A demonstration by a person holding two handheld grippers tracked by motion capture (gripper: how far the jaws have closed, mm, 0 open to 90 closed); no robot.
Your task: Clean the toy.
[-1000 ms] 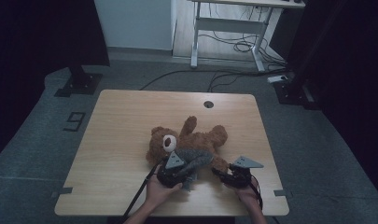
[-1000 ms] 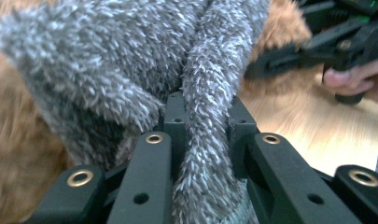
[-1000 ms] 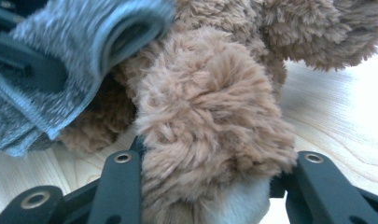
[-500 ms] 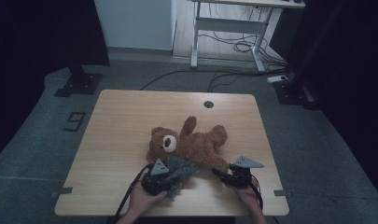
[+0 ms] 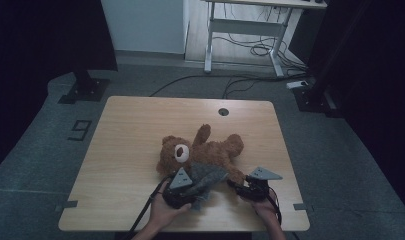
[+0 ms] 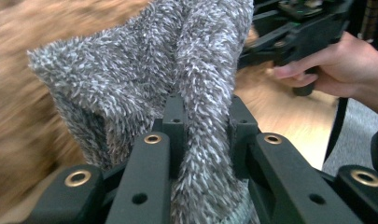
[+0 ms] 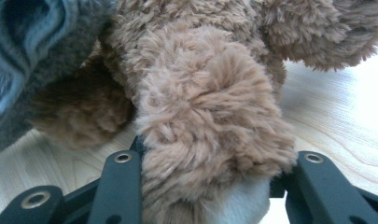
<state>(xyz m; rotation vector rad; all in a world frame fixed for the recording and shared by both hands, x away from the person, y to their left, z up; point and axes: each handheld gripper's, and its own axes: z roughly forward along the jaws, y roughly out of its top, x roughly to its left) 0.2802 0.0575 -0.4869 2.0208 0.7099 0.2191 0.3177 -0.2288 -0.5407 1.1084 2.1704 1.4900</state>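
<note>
Grey fleecy cloth (image 6: 177, 93) stands pinched between the left gripper (image 6: 203, 121)'s black fingers (image 6: 173, 122), which are clamped on a fold of it low in the left gripper view; the cloth rises up the middle of that frame and its lower end is cut off at the bottom edge. Behind it the brown ground at the left is blurred and hard to make out. In the right gripper view the right gripper (image 7: 210, 163) has its fingers (image 7: 123, 182) closed on a brown plush leg (image 7: 210, 130) of the teddy bear (image 7: 252, 28), the pale sole just showing between them at the bottom; the fingertips themselves are buried in fur. Grey cloth also fills that frame's upper left corner. In the high view the bear (image 5: 202, 150) lies on its back at lower centre of the wooden desk (image 5: 140, 125), head toward the left, with the cloth (image 5: 205, 177) draped over its lower body. The left gripper (image 5: 182, 192) sits just below the bear, the right gripper (image 5: 252, 187) at its lower right; both hands enter from the bottom edge, wrists cut off.
</note>
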